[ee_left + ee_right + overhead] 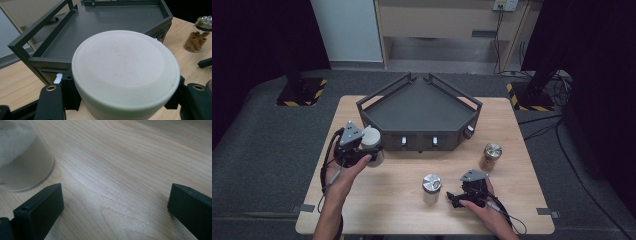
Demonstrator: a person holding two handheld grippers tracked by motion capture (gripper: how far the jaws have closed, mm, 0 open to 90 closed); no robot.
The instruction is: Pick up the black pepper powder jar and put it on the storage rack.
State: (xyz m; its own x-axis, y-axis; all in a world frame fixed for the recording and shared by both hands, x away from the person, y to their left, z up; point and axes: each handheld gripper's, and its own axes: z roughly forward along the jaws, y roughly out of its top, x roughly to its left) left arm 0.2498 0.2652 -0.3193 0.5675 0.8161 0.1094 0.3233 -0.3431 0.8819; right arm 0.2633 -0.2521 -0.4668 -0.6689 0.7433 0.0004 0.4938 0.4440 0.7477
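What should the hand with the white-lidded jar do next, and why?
Probably carry it forward onto the dark corner shelf. The left hand-held gripper is shut on the white-lidded jar, and the shelf's bare deck lies just ahead of it.

I read high view as dim, black at left and right edges, light wooden table (412, 175) brightest. Overhead sheen on table in right gripper view. Near white round lid (125, 67) soft in left gripper view; clear glass jar (22, 157) blurred.
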